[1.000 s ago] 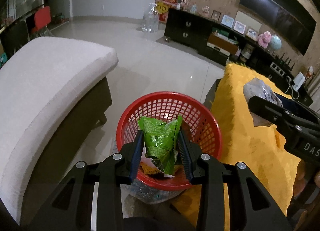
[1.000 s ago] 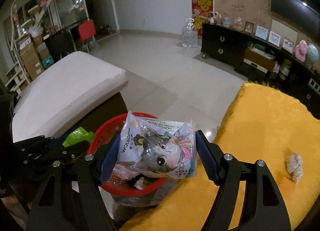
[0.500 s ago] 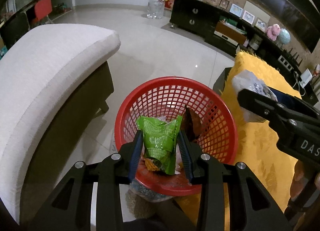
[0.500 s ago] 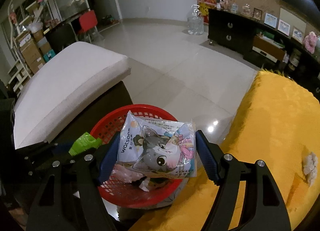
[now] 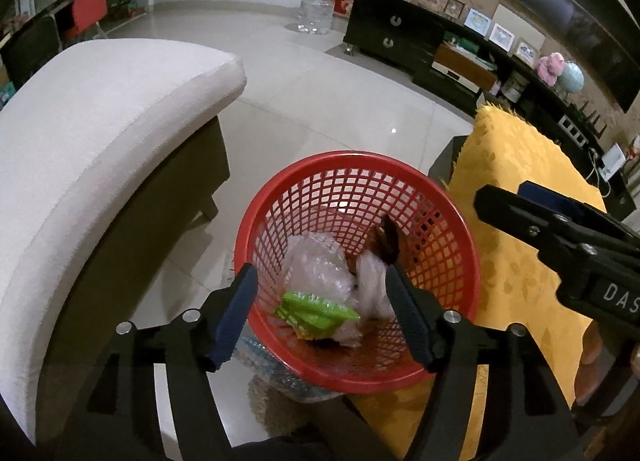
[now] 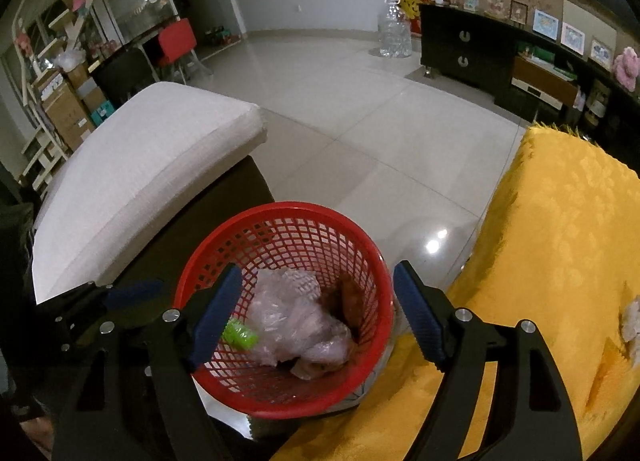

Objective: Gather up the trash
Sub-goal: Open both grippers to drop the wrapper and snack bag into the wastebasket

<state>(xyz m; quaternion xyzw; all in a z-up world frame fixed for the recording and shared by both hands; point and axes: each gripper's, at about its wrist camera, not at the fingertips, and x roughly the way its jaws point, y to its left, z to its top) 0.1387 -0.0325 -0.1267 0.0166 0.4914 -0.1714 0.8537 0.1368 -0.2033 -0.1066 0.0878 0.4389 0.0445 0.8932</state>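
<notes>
Red plastic mesh basket (image 5: 452, 257) is holding the crinkled green wrapper (image 5: 316, 311) and clear plastic bags (image 6: 292, 317), both the left gripper (image 5: 320, 313) and right gripper (image 6: 316, 313) having just been opening, hanging empty above it.

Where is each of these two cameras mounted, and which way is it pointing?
Left wrist: sits on the left gripper, looking down along its open jaws into the red basket; the right gripper shows at right.
Right wrist: sits on the right gripper, facing the same basket; the left gripper shows at left.
Shared: basket, green wrapper, yellow cloth, white cushion.
</notes>
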